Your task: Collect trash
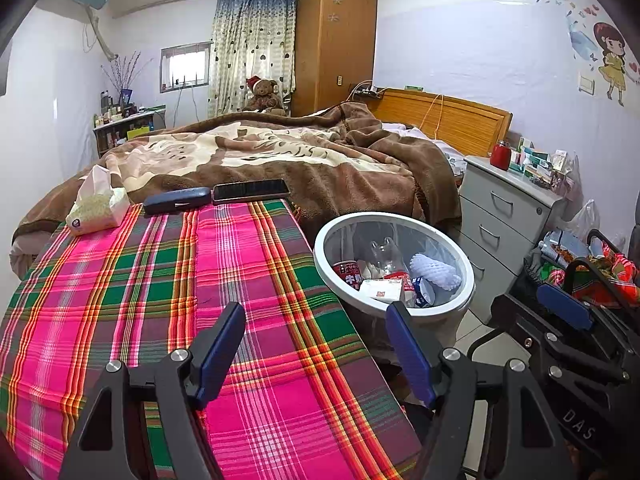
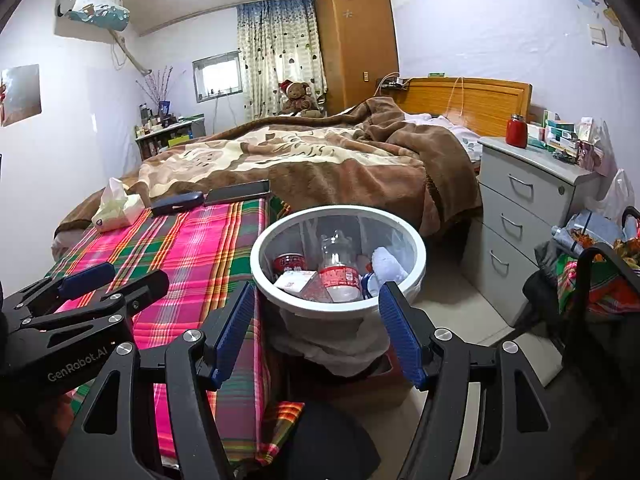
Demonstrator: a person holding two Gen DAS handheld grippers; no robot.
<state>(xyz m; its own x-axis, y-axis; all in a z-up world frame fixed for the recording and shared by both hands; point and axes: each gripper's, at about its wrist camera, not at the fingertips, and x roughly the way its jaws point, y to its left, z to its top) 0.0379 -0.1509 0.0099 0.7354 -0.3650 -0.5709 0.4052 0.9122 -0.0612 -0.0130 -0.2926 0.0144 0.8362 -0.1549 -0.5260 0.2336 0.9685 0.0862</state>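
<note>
Left claw (image 1: 316, 354), right claw (image 2: 318, 334) agape, empty; bin (image 2: 264, 280) liner blurs trash beneath bottle (image 2: 340, 276).

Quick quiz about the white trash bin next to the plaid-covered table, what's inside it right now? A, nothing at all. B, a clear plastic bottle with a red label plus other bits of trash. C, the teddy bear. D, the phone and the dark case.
B: the clear plastic bottle with a red label lies inside the white trash bin among a red can and white packaging.
</note>
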